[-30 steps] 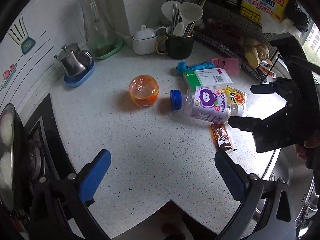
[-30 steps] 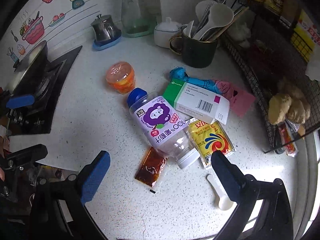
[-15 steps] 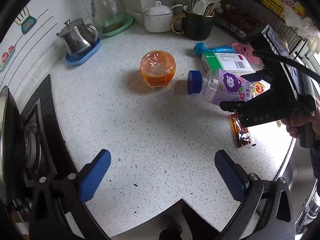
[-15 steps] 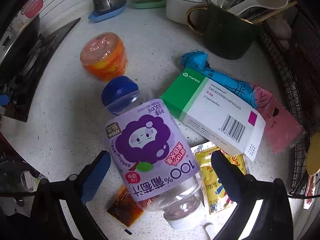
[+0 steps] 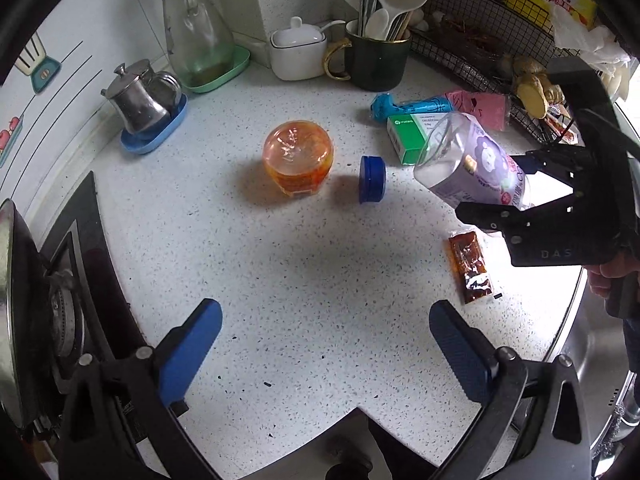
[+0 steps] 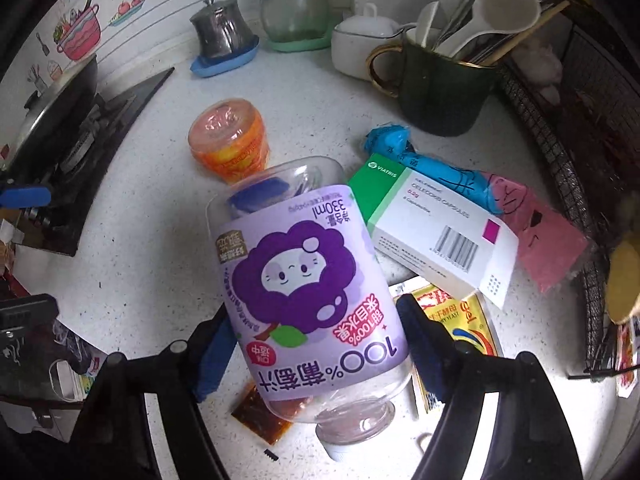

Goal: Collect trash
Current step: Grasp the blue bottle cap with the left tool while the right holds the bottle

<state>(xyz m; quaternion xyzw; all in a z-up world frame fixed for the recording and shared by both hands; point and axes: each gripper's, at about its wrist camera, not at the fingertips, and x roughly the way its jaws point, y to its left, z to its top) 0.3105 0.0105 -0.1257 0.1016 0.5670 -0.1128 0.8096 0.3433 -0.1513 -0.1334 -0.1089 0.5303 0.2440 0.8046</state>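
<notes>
My right gripper (image 6: 320,344) is shut on a clear plastic bottle (image 6: 308,280) with a purple grape label and holds it tilted above the counter; it also shows in the left wrist view (image 5: 472,164). Its blue cap (image 5: 372,179) lies on the counter beside an orange jelly cup (image 5: 298,158). A green-and-white medicine box (image 6: 432,228), a blue-and-pink wrapper (image 6: 480,188), a yellow sachet (image 6: 460,320) and a brown sauce packet (image 5: 470,266) lie around it. My left gripper (image 5: 324,344) is open and empty over the near counter.
A stove and pan (image 5: 24,280) are at the left. A steel teapot (image 5: 138,98), glass jug (image 5: 196,40), white sugar pot (image 5: 298,52) and dark utensil mug (image 5: 378,60) stand at the back. A wire rack (image 5: 500,52) is at the right. A sink edge (image 5: 592,360) is near right.
My right gripper closed on the bottle and lifted it off the counter. The blue cap came off and stayed on the counter beside the jelly cup.
</notes>
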